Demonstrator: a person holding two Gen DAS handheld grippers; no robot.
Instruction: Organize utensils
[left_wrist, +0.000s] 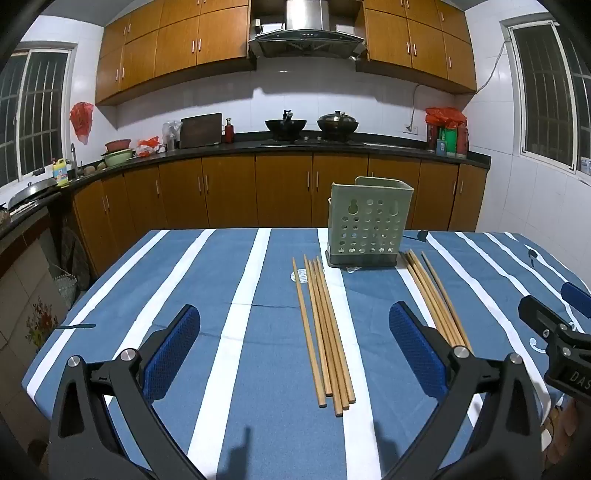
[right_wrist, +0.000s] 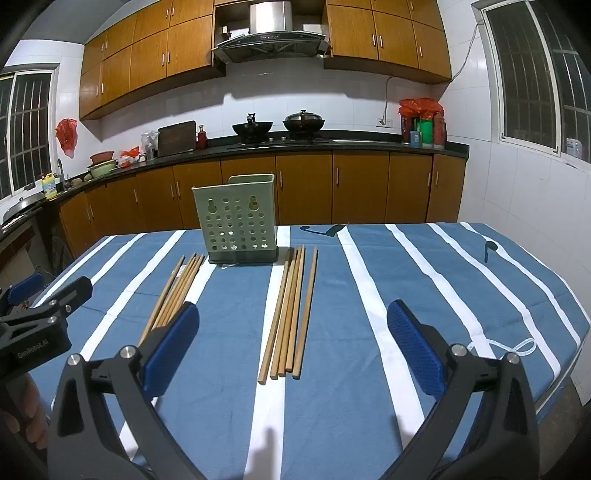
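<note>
A green perforated utensil holder (left_wrist: 369, 221) stands upright on the blue striped tablecloth (left_wrist: 207, 295); it also shows in the right wrist view (right_wrist: 238, 221). Several wooden chopsticks (left_wrist: 325, 332) lie in a bundle left of the holder, directly ahead of my open left gripper (left_wrist: 293, 347). A second bundle of chopsticks (right_wrist: 291, 310) lies right of the holder, ahead of my open right gripper (right_wrist: 293, 343). Both grippers hover empty above the near part of the table. The left bundle (right_wrist: 177, 291) is partly hidden behind my right gripper's left finger.
The right gripper shows at the right edge of the left wrist view (left_wrist: 554, 332); the left gripper shows at the left edge of the right wrist view (right_wrist: 40, 317). The table's far edge (right_wrist: 369, 226) lies just behind the holder. Kitchen cabinets (left_wrist: 280, 188) stand beyond.
</note>
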